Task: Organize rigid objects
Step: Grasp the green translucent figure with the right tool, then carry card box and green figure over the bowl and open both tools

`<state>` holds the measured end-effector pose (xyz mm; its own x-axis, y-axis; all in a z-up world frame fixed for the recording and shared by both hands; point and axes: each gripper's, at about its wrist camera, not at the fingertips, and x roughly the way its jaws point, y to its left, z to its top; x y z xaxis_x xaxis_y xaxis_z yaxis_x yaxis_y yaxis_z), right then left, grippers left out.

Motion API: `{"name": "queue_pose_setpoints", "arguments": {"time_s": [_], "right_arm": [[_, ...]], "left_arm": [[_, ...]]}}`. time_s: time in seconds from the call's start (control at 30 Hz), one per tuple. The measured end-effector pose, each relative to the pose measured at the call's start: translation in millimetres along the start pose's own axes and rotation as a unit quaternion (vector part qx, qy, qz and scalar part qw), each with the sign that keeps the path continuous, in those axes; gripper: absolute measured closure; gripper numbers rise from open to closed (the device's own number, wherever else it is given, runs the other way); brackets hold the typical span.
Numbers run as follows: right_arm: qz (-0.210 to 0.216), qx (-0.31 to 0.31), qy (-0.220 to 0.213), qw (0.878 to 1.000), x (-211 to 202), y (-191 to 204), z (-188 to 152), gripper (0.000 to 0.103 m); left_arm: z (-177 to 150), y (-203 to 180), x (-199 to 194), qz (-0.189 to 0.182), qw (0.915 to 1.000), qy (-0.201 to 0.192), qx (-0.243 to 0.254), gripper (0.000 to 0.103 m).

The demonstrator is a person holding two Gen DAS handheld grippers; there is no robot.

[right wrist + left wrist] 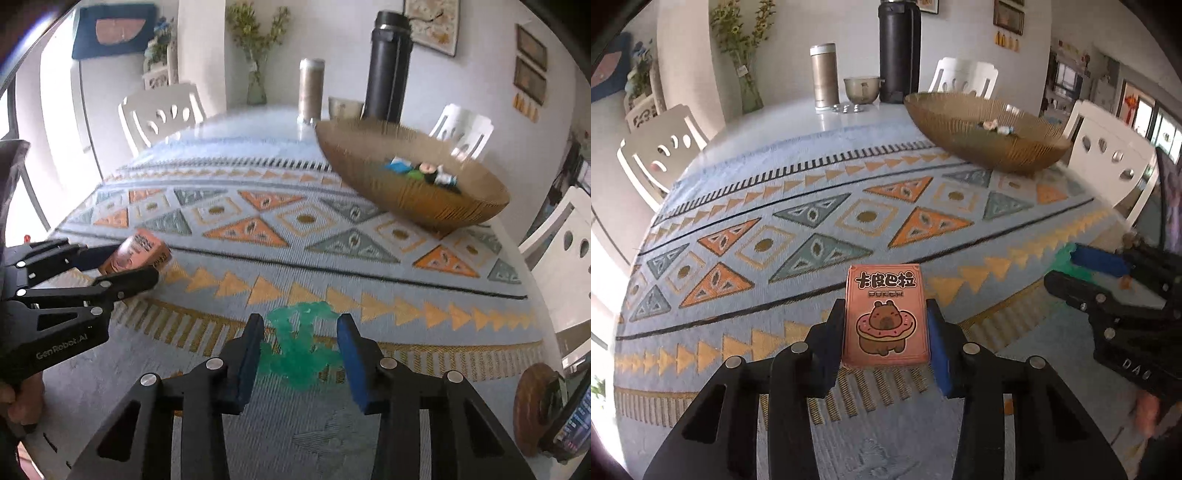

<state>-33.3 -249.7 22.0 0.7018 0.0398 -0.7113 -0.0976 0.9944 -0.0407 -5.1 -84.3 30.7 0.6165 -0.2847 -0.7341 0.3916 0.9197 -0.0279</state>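
Note:
My left gripper [886,317] is shut on a pink card box [886,317] with a capybara and donut picture, held low over the patterned tablecloth; the box shows in the right wrist view [138,253] between the left fingers. My right gripper [301,339] is open around a green translucent toy [299,343] that lies on the cloth between its blue pads, apart from both. The right gripper also shows in the left wrist view [1082,273]. A gold ribbed bowl [964,147] [399,206] at the far right holds several small objects.
A black flask [899,51], a beige thermos [823,77] and a small bowl [861,89] stand at the table's far end. White chairs [661,151] surround the table. A round wooden stand with a phone [546,417] sits at the near right edge.

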Motion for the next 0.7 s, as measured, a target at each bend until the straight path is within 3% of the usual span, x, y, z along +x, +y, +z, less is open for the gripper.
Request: {"name": "queue_pose_setpoints", "arguments": {"time_s": [0.17, 0.27, 0.5, 0.7], "right_arm": [[0.034, 0.050, -0.042, 0.997, -22.7, -19.9, 5.4, 0.063], [0.041, 0.078, -0.074, 0.993, -48.4, -36.7, 26.7, 0.063], [-0.061, 0.128, -0.173, 0.975, -109.4, -83.9, 116.2, 0.063], [-0.102, 0.225, -0.157, 0.956, -76.1, -142.9, 152.3, 0.063]], "left_arm": [[36.2, -11.0, -26.0, -0.011, 0.9988, -0.045, 0.016, 0.066], [70.4, -20.5, -44.5, -0.028, 0.9959, -0.081, 0.030, 0.066], [160.1, -48.7, -57.4, -0.070, 0.9838, -0.159, 0.042, 0.066], [205.1, -59.7, -11.2, -0.107, 0.9819, -0.156, 0.015, 0.066]]}}
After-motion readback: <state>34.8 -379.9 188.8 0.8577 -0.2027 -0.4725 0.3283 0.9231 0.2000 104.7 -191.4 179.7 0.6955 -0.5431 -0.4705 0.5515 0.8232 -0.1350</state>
